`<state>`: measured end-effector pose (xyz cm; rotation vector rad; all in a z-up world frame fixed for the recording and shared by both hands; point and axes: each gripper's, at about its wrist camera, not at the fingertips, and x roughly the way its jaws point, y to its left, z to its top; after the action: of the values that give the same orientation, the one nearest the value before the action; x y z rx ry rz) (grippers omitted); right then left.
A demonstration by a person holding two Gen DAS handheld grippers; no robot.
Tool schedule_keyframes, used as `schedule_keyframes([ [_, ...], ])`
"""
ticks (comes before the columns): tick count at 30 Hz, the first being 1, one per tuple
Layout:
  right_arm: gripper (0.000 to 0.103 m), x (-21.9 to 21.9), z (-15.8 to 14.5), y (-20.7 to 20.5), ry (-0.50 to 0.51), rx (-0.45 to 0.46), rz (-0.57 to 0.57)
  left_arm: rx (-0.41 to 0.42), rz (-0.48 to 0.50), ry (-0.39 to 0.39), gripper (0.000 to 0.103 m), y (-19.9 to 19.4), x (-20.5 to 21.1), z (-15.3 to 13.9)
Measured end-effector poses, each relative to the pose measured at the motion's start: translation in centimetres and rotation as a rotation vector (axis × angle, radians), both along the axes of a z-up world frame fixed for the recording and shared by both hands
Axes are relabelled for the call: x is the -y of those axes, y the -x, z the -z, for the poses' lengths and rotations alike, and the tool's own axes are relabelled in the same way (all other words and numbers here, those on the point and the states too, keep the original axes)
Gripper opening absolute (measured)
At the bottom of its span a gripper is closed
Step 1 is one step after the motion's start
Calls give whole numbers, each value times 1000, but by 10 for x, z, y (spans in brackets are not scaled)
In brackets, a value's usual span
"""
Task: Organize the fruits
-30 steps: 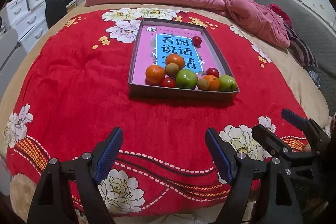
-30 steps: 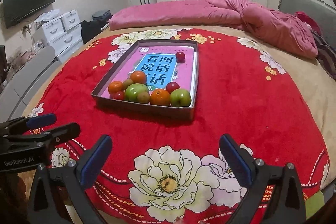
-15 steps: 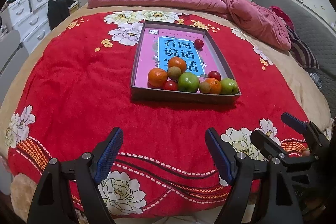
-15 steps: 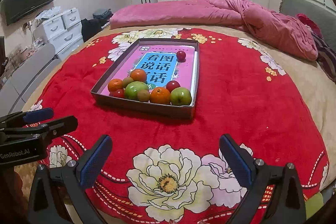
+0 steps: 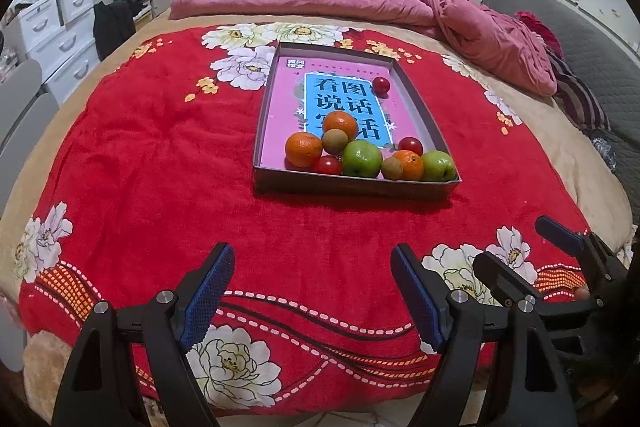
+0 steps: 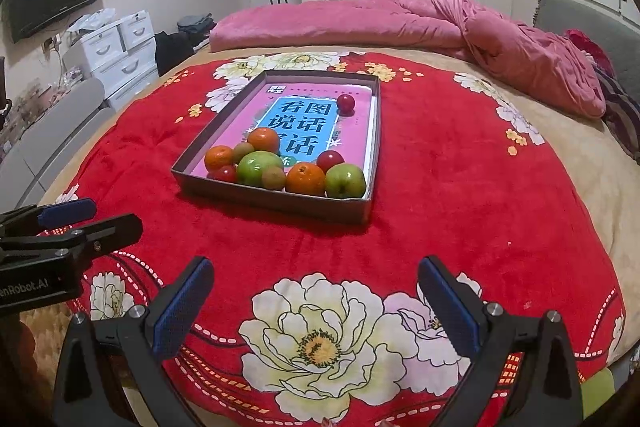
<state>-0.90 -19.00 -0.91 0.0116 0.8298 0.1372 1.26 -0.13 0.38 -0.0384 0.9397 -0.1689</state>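
Both your left tool [image 5: 312,291] and right tool [image 6: 316,307] hang released and empty, so reaching toward twelve o'clock into the shallow grey cardboard tray [image 5: 352,183] could nudge the crowded round fruits [image 5: 360,159] rolling across the soft red flowered blanket [image 5: 160,163].

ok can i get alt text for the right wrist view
A shallow cardboard box of fruit sits on a red floral blanket on a bed: oranges, green apples, kiwis and small red fruits crowd its near end, on a pink book. The open, empty right gripper hovers in the foreground; the left gripper shows at left.
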Motion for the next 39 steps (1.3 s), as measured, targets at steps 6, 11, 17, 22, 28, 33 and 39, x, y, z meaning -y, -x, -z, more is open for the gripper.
schedule_keyframes([
  [6,103,1,-1,0,-3,3,8,5,3,-4,81,1,2,-2],
  [11,103,2,0,0,-3,-3,3,-1,-1,-1,81,1,0,-2],
  [17,103,3,1,-1,-5,-4,11,-2,-5,0,81,0,-1,-1],
  [22,103,3,2,-1,-2,-2,13,-5,-5,0,81,0,-1,0],
  [28,103,6,2,-1,-1,-1,17,-3,-5,-2,81,0,-1,0],
  [33,103,7,2,-1,1,-1,23,-2,-5,-6,81,0,-1,1],
  [39,103,8,2,-1,3,1,29,-2,-11,-9,81,0,-2,0],
])
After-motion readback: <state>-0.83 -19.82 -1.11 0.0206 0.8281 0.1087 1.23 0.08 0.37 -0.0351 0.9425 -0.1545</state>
